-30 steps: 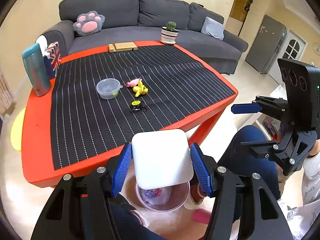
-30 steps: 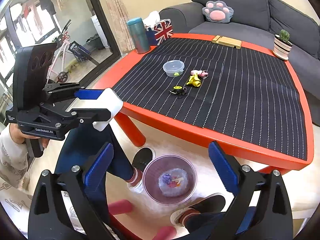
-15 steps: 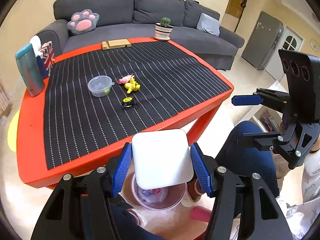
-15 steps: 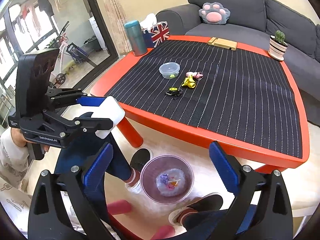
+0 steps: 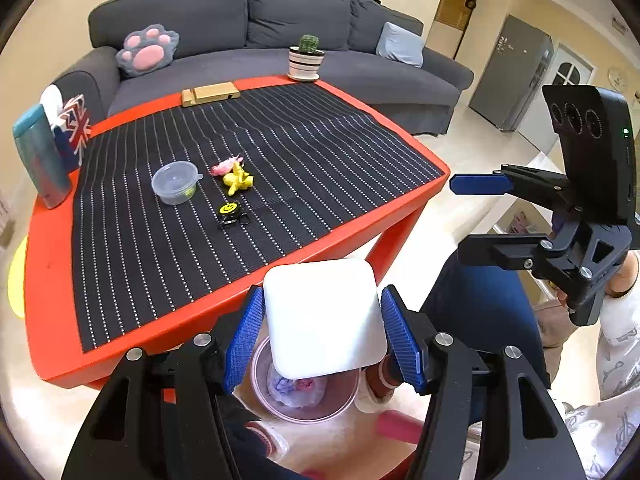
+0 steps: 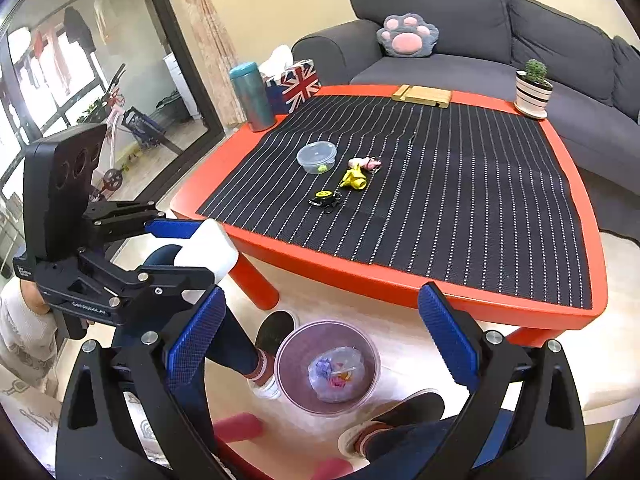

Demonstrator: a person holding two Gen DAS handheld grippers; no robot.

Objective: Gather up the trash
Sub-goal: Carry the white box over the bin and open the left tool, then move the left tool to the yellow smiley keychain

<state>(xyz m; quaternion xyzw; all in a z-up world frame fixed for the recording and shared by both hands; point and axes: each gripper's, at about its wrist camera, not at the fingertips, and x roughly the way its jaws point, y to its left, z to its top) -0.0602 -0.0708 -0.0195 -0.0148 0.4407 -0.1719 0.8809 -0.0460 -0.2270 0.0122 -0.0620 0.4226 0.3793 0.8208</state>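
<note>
My left gripper (image 5: 324, 340) is shut on a white square box (image 5: 325, 318) and holds it above a round purple trash bin (image 5: 344, 404) on the floor in front of the red table. The box also shows in the right wrist view (image 6: 208, 250), as does the bin (image 6: 292, 364), which holds crumpled wrappers. My right gripper (image 6: 320, 344) is open and empty above the bin. On the striped mat (image 5: 280, 152) lie a clear lidded container (image 5: 174, 182), a yellow and pink scrap (image 5: 236, 178) and a smiley keyring (image 5: 230, 212).
The red table (image 5: 48, 280) carries a teal bottle (image 5: 38, 156), a flag tissue box (image 5: 74, 128), a wooden block (image 5: 210, 94) and a potted cactus (image 5: 306, 58). A grey sofa (image 5: 240, 24) stands behind. The person's legs and feet (image 6: 276, 330) flank the bin.
Both grippers have risen and pulled back a little from the table. The left still holds the white box over the bin; the right stays open.
</note>
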